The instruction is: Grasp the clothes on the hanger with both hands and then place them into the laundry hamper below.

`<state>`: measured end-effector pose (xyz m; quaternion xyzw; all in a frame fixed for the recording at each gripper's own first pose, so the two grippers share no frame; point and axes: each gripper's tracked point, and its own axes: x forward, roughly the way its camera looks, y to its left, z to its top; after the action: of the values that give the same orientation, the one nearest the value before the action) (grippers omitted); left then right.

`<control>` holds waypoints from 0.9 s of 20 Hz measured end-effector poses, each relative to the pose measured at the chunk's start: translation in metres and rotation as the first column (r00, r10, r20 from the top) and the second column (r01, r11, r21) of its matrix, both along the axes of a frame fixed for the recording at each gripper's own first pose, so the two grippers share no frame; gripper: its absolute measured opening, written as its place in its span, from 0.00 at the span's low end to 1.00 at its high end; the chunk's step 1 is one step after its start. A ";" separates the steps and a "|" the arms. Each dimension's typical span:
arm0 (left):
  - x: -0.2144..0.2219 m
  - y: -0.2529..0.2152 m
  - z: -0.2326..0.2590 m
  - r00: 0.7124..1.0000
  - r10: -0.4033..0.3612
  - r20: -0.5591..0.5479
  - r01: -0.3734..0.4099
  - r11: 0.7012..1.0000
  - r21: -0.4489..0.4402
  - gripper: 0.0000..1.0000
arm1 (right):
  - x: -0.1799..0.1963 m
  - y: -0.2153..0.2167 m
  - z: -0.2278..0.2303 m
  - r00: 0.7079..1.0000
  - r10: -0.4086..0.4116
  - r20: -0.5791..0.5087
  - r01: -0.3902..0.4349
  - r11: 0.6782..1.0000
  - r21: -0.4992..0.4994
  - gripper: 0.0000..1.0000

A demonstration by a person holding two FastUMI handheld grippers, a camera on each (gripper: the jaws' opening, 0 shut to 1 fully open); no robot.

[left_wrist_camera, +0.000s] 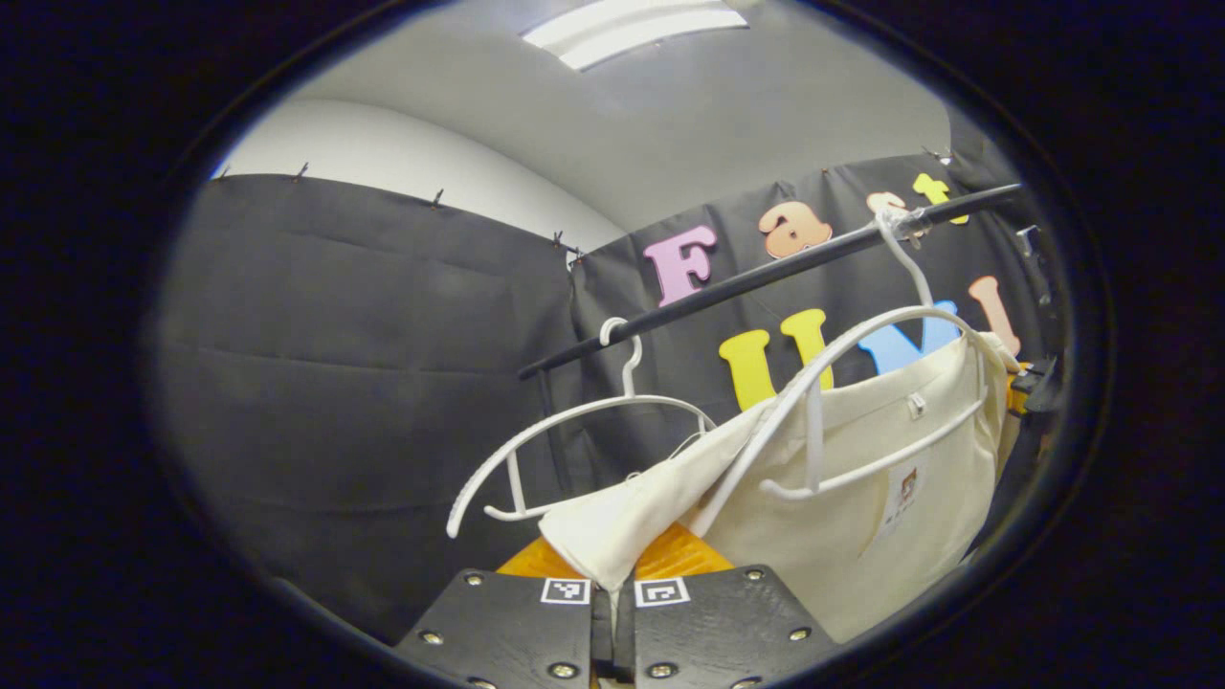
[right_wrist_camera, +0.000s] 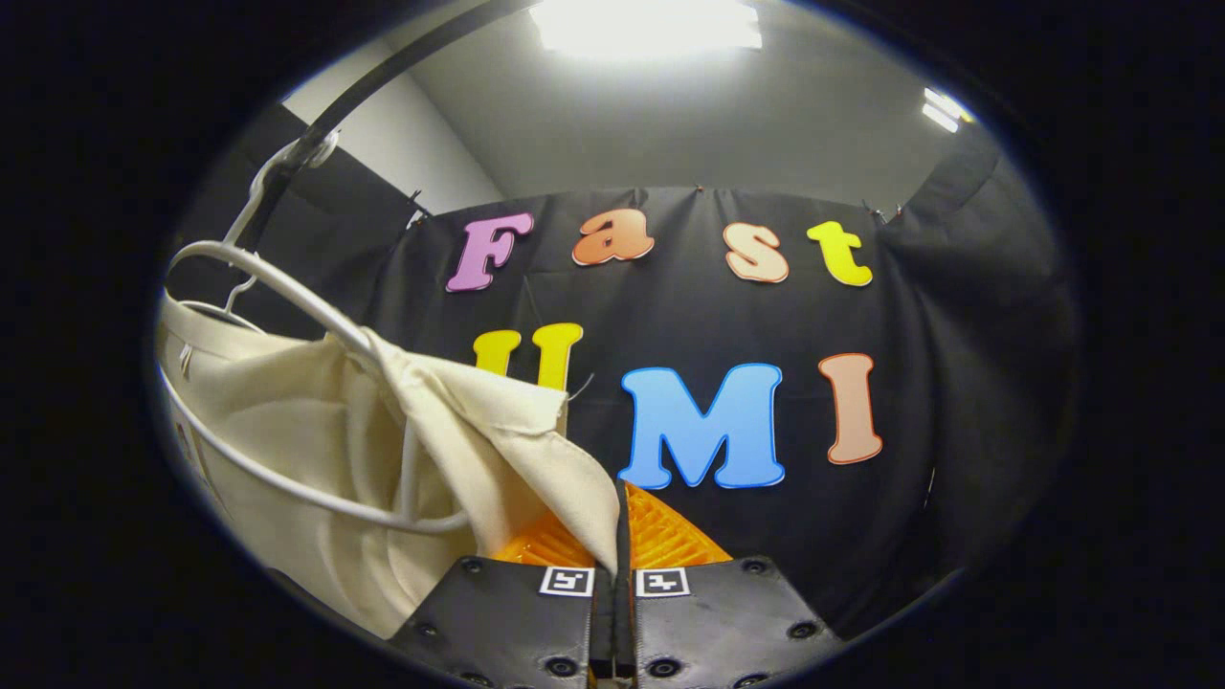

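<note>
We hold a cream garment (left_wrist_camera: pixel 861 498) by its two shoulders, and it still hangs on a white hanger (left_wrist_camera: pixel 861 383) hooked over the black rail (left_wrist_camera: pixel 766 273). The left gripper (left_wrist_camera: pixel 612 598) and the right gripper (right_wrist_camera: pixel 612 574) each have fingers clamped on a pinch of cloth. The grasp looks done; lifting it off and dropping it into the hamper remains.

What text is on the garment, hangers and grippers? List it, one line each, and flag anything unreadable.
Tag on the garment: print too small to read.
Markers on the left gripper: black-and-white square code, no words.
Markers on the right gripper: the same kind of code, no words.
Empty hanger and garment's hanger: no text visible.
</note>
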<state>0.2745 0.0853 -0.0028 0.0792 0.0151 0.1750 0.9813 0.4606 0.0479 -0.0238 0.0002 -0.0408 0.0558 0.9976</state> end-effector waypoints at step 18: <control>-0.005 -0.007 -0.035 0.994 -0.101 0.052 0.107 0.987 -0.121 0.02 | 0.034 0.004 -0.047 0.993 0.077 -0.089 -0.073 0.996 0.047 0.02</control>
<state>0.2700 0.0786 -0.0373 0.0149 -0.0005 0.1242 0.9921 0.4942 0.0517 -0.0706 0.0262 0.0033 0.0924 0.9954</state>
